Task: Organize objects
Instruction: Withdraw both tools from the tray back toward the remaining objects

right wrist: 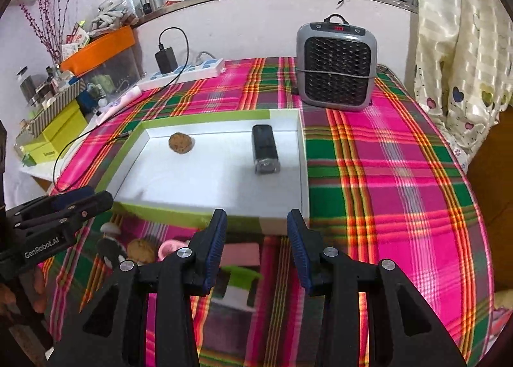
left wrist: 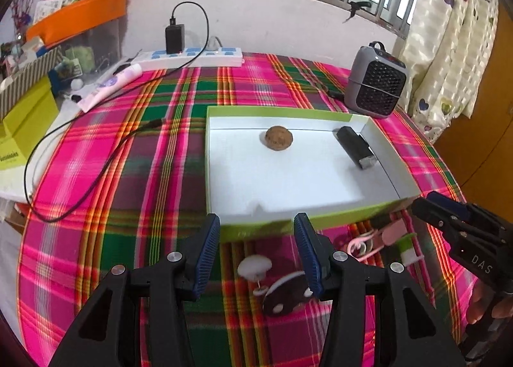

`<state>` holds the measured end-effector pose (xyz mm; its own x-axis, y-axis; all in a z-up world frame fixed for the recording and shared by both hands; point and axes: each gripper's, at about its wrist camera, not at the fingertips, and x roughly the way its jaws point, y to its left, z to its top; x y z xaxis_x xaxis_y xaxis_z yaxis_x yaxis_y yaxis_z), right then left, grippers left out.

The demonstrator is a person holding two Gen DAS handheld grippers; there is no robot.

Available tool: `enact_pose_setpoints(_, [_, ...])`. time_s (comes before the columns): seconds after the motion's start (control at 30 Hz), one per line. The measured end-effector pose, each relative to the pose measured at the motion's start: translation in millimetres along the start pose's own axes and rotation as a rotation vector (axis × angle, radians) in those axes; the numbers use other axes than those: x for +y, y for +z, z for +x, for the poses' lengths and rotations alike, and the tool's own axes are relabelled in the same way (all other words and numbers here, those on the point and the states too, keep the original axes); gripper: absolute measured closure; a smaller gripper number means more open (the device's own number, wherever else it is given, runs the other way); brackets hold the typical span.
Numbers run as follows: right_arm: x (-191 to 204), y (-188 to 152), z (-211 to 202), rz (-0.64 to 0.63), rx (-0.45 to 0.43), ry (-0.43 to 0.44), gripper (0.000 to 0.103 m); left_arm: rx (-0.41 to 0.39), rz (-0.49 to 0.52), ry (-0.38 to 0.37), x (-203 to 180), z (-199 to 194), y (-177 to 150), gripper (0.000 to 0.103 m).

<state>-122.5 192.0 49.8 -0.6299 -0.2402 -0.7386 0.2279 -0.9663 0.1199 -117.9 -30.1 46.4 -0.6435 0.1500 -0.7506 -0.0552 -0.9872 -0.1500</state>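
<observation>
At bottom centre of each wrist view, the left gripper (left wrist: 256,251) and right gripper (right wrist: 256,248) stand partly spread, holding nothing. Just beyond them lies the shallow white tray (left wrist: 378,209), with a walnut (left wrist: 279,138) mid-frame and a black lighter (left wrist: 354,146) toward its right.

A shallow white box lid with green outer walls (left wrist: 224,155) lies flat just beyond the left gripper (left wrist: 256,251). Inside it, a brown walnut (left wrist: 279,138) rests near the far wall, and a black rectangular device (left wrist: 355,147) lies on its side at the far right. Below the left gripper's tips lie a white mushroom toy (left wrist: 255,266) and a dark brown-and-white toy (left wrist: 283,294); to their right, a pink cord (left wrist: 368,245).
</observation>
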Motion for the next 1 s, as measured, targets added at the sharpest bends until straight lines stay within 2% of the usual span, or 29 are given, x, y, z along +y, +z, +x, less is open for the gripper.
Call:
enact_pose_setpoints(0.37, [1.2,-16.2,-4.4,0.000,-0.005,-0.007,0.063,-0.031,0.001,0.005,3.1,-12.1,-14.7,0.056])
enact_pose_setpoints(0.6, [1.8,-27.7,-6.1,0.001,0.005,-0.007,0.063,-0.030,-0.018,-0.045,3.8,-15.3,-24.4,0.056])
enact_pose_setpoints(1.0, [6.9,-38.9,-8.2,-0.008,0.010,0.007,0.063,-0.018,-0.003,-0.073,1.6,-15.4,-39.4,0.054])
